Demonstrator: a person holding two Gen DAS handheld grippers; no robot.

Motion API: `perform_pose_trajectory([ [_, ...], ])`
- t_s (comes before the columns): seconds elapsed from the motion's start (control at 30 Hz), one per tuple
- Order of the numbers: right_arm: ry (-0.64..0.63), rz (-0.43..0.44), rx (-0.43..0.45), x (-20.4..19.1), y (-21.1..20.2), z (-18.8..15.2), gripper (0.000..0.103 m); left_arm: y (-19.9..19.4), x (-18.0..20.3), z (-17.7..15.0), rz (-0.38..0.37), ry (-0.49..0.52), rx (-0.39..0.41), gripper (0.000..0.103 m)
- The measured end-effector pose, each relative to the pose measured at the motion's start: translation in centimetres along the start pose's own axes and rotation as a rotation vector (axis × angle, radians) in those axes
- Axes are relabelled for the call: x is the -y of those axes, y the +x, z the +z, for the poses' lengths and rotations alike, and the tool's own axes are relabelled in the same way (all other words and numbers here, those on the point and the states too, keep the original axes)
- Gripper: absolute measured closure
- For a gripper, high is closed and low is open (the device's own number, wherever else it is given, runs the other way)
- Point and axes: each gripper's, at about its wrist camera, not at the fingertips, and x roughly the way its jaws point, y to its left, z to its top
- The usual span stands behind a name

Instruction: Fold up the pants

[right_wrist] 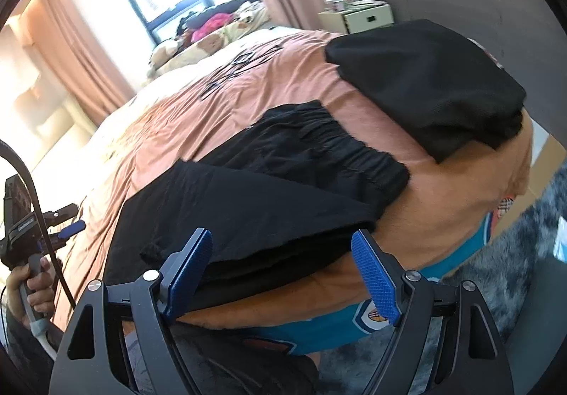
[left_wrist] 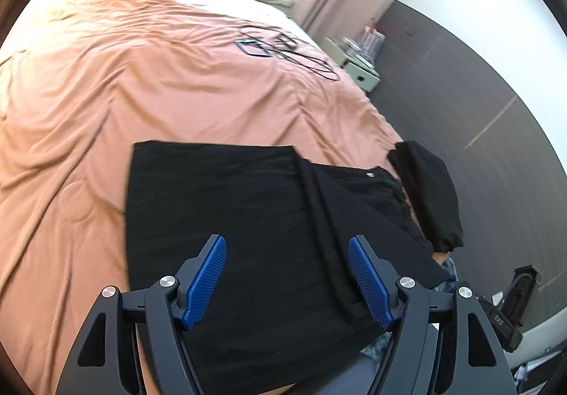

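Black pants (left_wrist: 248, 217) lie folded on the orange bed cover (left_wrist: 88, 111), right under and ahead of your left gripper (left_wrist: 287, 279). Its fingers (left_wrist: 209, 281) stand wide apart and hold nothing. Your right gripper (right_wrist: 281, 274) is wide open too, empty, with the near edge of the pants between its fingers. The pants sit close to the bed's edge, so a push could slide them off, and a one-sided pinch could pull the layers apart. Their long side runs left to right across your left fingers, waistband (right_wrist: 319, 146) toward the right.
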Motion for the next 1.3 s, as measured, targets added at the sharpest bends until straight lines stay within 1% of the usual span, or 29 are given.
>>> perform_pose_trajectory([
  [0.17,-0.093,0.021,-0.029,-3.1,0.3,-0.1,0.023,-1.1,-2.8,-1.3,0.017,-0.067,0.016,0.029],
  [0.23,-0.125,0.033,-0.042,-4.3,0.5,-0.1,0.023,-1.4,-3.4,-1.6,0.037,-0.077,0.024,0.029],
  [0.33,-0.169,0.06,-0.077,-6.0,1.3,-0.1,0.032,-1.7,-4.3,-1.8,0.068,-0.065,0.018,0.029],
  [0.37,-0.183,0.059,-0.086,-6.5,1.5,-0.1,0.034,-1.9,-4.6,-1.7,0.067,-0.071,0.015,0.029],
  [0.67,-0.291,0.094,-0.174,-10.5,4.3,0.0,0.034,-3.0,-7.4,-2.1,0.06,-0.116,0.009,0.029],
  [0.83,-0.358,0.09,-0.216,-12.9,6.1,0.2,0.035,-3.6,-8.5,-2.4,0.051,-0.146,0.015,0.03],
  [0.9,-0.377,0.083,-0.233,-13.7,7.0,0.3,0.042,-3.8,-8.9,-2.5,0.05,-0.152,0.02,0.03],
  [0.97,-0.393,0.074,-0.251,-14.4,7.9,0.5,0.051,-3.9,-9.0,-2.5,0.047,-0.152,0.022,0.03],
  [1.0,-0.402,0.073,-0.258,-14.7,8.3,0.5,0.054,-3.9,-9.1,-2.5,0.047,-0.153,0.023,0.03],
  [1.13,-0.42,0.05,-0.266,-15.8,9.8,0.7,0.055,-3.8,-9.3,-2.5,0.045,-0.164,0.018,0.03],
  [1.2,-0.421,0.048,-0.278,-15.9,10.4,0.6,0.055,-3.7,-9.3,-2.5,0.042,-0.165,0.012,0.03],
  [1.3,-0.445,0.02,-0.303,-16.3,11.7,0.3,0.055,-3.4,-9.3,-2.6,0.042,-0.165,0.007,0.03],
])
